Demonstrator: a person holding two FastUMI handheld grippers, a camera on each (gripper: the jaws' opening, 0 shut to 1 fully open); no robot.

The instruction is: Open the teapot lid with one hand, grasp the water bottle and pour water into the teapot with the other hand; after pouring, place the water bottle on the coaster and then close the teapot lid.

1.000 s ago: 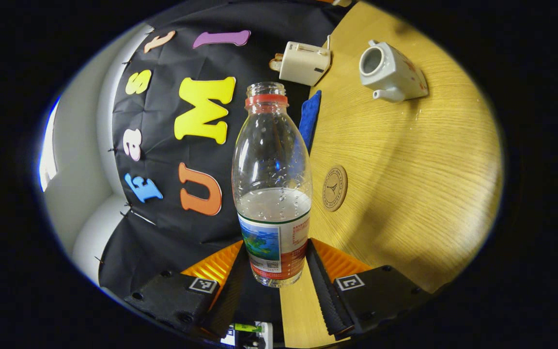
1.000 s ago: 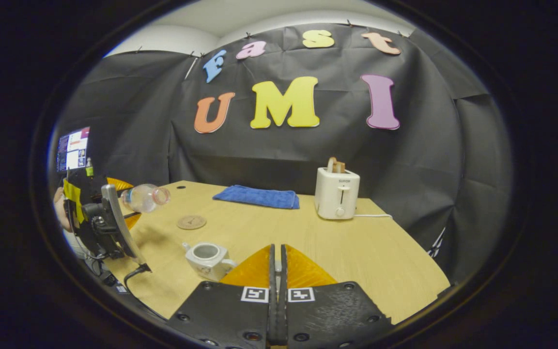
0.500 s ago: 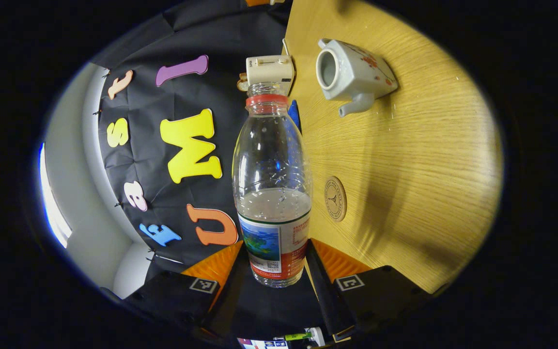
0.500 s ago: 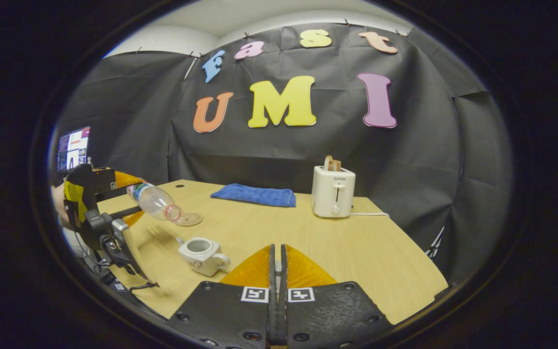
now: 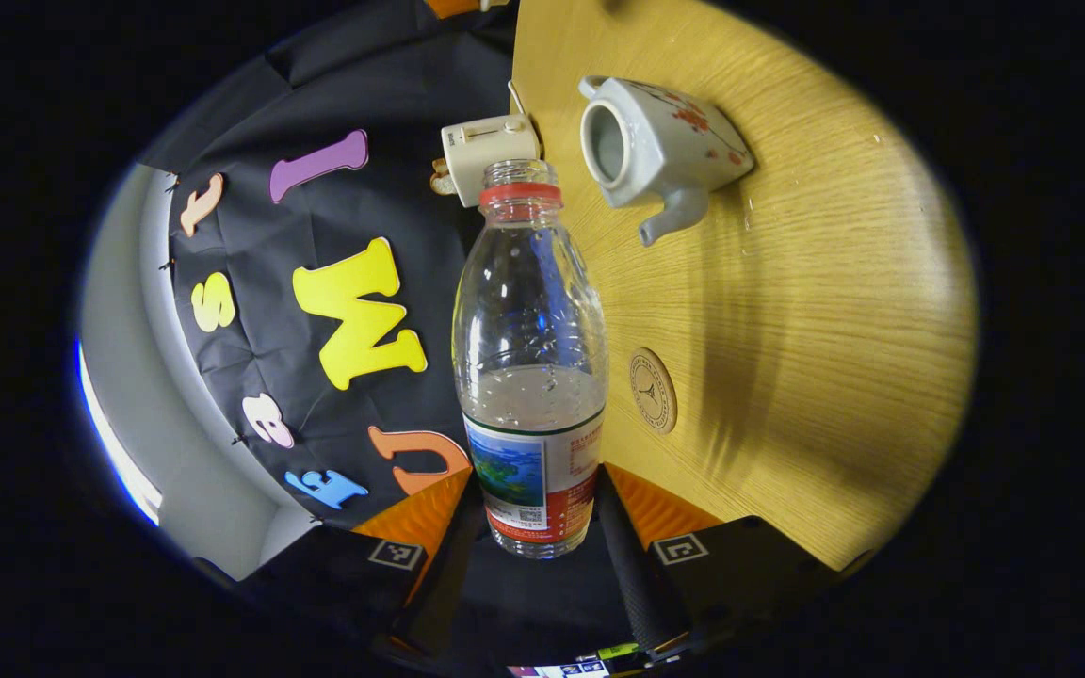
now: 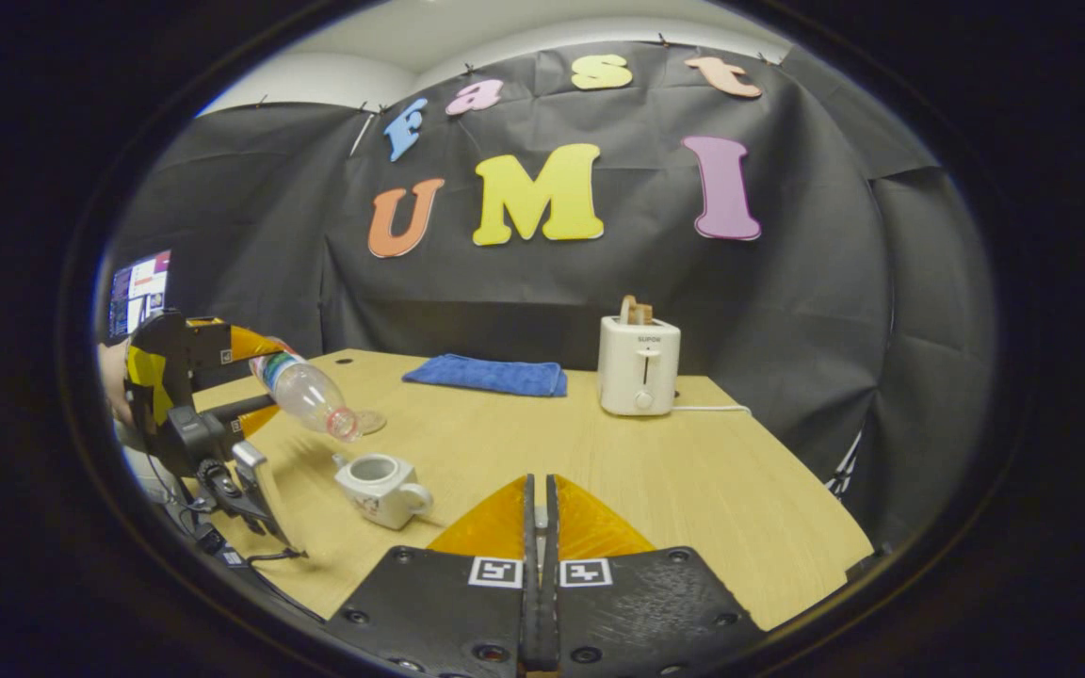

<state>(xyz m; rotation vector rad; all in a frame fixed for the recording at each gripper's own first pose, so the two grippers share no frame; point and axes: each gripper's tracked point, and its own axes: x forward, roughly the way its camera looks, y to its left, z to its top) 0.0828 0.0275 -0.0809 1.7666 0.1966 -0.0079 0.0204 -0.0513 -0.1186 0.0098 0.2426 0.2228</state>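
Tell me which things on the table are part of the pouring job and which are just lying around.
Part of the job:
water bottle, held in the left gripper
teapot, lid off
coaster

Just lying around:
toaster
blue towel

Above the open teapot (image 6: 375, 488), near the surface's (image 6: 693, 490) left edge, the tilted water bottle (image 6: 309, 395) held in the left tongs (image 6: 255, 400) bars the way, its mouth just over the pot and hiding part of the coaster (image 6: 370, 421) behind it. Along the far edge a blue cloth (image 6: 486, 375) lies flat and low, and a toaster (image 6: 638, 365) stands upright beside it, its cord trailing toward the right edge. The middle of the surface and its whole right side lie bare, wide enough for tongs to pass.
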